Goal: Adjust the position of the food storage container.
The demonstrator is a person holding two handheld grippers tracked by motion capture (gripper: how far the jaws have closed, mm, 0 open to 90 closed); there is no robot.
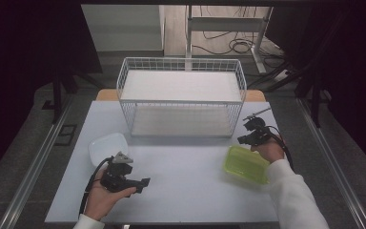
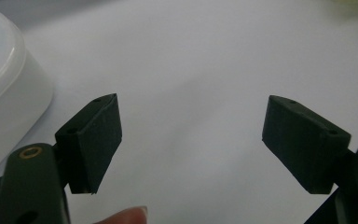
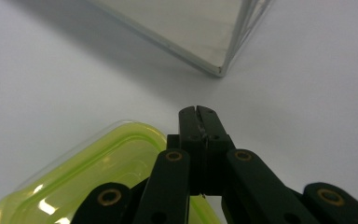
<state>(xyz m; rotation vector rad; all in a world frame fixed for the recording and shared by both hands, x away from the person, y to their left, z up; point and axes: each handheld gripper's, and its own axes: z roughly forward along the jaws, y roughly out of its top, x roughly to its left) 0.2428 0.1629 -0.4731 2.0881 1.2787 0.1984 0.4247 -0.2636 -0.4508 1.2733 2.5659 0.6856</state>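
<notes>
pale table: right gripper hides part of the green container.

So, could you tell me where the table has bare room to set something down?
The widest bare patch lies mid-table, between the left gripper and the green container, in front of the wire basket. It is crowded at the basket's front corners: the white container on the left, the right gripper on the right.

The green lid is glossy clear plastic, the white tub seemingly matt plastic, the basket coated wire.
</notes>
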